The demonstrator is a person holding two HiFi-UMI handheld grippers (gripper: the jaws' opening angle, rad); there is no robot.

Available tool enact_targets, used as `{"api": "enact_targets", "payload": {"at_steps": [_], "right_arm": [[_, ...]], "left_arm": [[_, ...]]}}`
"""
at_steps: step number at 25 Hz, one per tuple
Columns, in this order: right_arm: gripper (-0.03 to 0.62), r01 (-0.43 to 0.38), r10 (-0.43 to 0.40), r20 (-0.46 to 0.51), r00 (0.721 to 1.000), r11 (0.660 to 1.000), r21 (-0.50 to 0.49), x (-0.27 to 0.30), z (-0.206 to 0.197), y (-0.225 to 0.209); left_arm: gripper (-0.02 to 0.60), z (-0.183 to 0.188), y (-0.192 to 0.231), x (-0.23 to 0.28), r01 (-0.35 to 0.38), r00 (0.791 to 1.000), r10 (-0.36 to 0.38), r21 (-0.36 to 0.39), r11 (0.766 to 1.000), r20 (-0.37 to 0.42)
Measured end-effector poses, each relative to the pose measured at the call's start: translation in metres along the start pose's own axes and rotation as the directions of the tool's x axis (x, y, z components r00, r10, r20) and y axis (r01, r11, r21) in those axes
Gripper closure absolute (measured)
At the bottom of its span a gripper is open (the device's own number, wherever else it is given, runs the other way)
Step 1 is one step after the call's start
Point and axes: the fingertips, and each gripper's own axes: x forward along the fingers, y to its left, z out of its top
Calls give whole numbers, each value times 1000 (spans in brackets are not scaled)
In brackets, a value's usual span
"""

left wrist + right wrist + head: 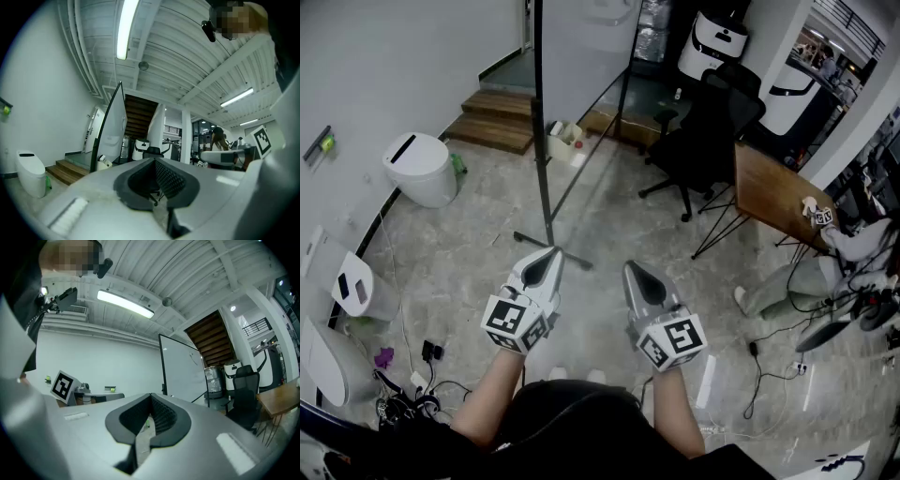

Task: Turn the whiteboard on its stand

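Grey-framed whiteboard sits on its stand on the floor, just ahead, untouched. Left gripper and right gripper: jaws together, nothing held. Step, as judged: approach. Next calls for reaching the frame edge, then pushing or gripping to swing it.

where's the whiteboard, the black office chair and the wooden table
whiteboard [183,369]: right gripper view, on its white surface
black office chair [712,127]: head view, on its backrest
wooden table [773,192]: head view, on the bare tabletop

Office-cum-robotics lab — whiteboard, swivel chair, wood desk, white robots, floor cables etc.
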Motion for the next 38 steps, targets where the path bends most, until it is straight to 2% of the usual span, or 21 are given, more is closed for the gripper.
{"api": "enact_targets", "payload": {"at_steps": [8, 14, 23, 38], "right_arm": [[586, -8, 8, 5, 1000, 1000, -4, 3, 4, -4], [586, -48, 48, 5, 999, 998, 43, -1, -2, -8], [586, -53, 53, 3, 999, 996, 72, -19, -7, -20], [586, -121, 122, -7, 992, 990, 77, -44, -20, -45]], "left_arm": [[578, 2, 2, 6, 0, 1000, 0, 4, 1000, -1], [578, -7, -3, 9, -1, 1000, 1, -7, 1000, -13], [578, -15, -21, 11, 12, 1000, -12, 0, 1000, -28], [578, -34, -46, 16, -68, 997, 68, 7, 998, -43]]}}
